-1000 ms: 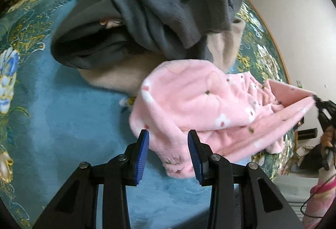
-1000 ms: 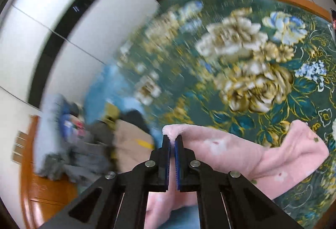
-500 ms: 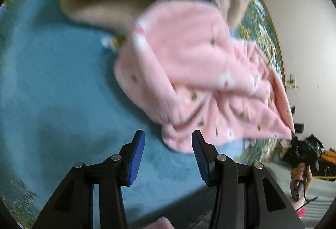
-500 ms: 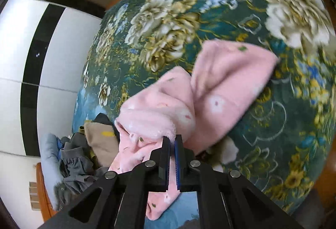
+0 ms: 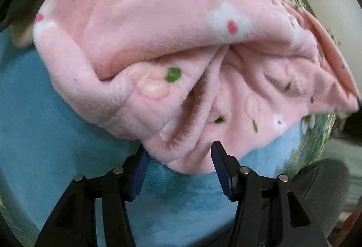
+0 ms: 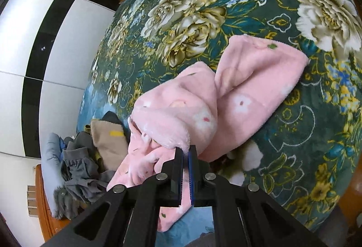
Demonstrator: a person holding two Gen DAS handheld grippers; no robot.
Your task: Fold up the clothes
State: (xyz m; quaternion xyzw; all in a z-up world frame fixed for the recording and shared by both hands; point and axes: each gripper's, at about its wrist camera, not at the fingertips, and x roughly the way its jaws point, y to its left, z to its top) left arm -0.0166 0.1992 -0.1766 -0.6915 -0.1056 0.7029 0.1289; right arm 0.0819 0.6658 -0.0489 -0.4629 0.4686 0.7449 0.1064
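**Pink Fluffy Clothes on the Flowery Bed**

No words or labels can be read anywhere.

The left gripper (image 5: 179, 163) has its two blue pads spread wide apart. The soft edge of the pink garment (image 5: 172, 61) lies right between them, and it is not pinched. The pink cloth is fuzzy, with white flowers and small green dots, and it is bunched in thick folds.

The right gripper (image 6: 186, 157) has its pads pressed together on a fluffy edge of the same pink garment (image 6: 244, 93). One part of it lies flat on the blanket (image 6: 203, 16).

The blanket is plush, blue near the grippers and dark green with big cream flowers farther on. Much of it is bare.

Farther off sits a tan garment (image 6: 109, 140) beside a gray crumpled pile (image 6: 79, 174), near the bed's wooden edge (image 6: 44, 197). A white wardrobe (image 6: 29, 61) with a black stripe stands behind.
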